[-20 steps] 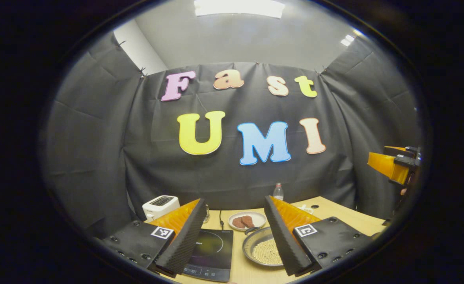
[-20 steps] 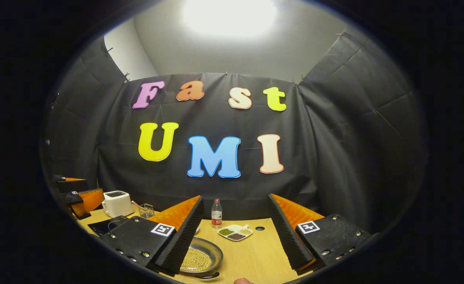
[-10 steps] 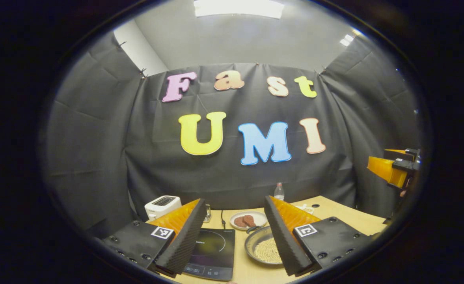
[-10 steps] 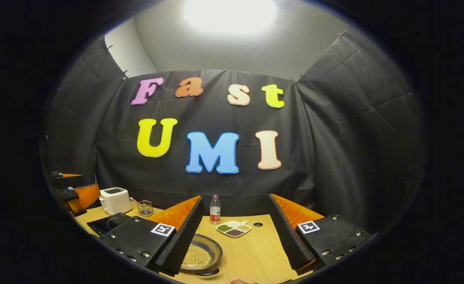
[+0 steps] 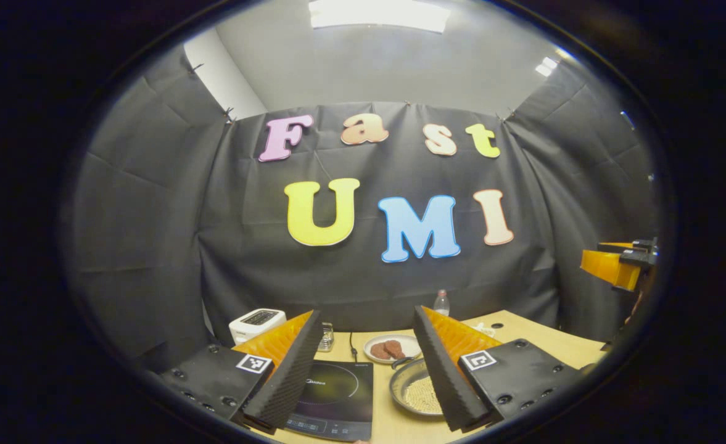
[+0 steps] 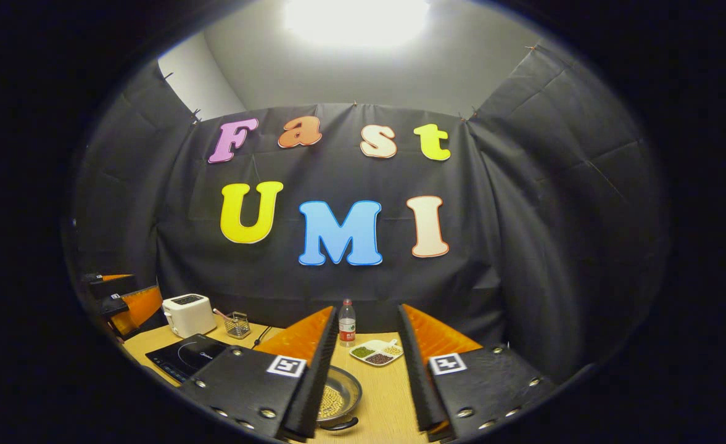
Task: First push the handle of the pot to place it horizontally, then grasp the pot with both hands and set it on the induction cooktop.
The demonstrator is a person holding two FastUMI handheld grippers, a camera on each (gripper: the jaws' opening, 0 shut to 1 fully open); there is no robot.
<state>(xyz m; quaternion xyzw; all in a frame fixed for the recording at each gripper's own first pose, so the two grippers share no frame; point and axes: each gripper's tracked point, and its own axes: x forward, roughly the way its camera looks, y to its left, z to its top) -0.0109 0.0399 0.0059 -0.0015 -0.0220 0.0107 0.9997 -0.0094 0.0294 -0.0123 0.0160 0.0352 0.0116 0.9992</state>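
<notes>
We hold both tongs up with nothing in them, the left gripper (image 5: 363,364) wide and the right gripper (image 6: 367,364) narrower, and the pot (image 6: 337,401) of beans beside the cooktop (image 5: 335,398) could spill if we shove its handle (image 6: 340,424) hard.

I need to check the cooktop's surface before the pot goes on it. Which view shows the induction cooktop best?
The left gripper view: the induction cooktop lies near, between the fingers. In the right gripper view it sits farther off at the left, partly hidden behind a finger.
</notes>
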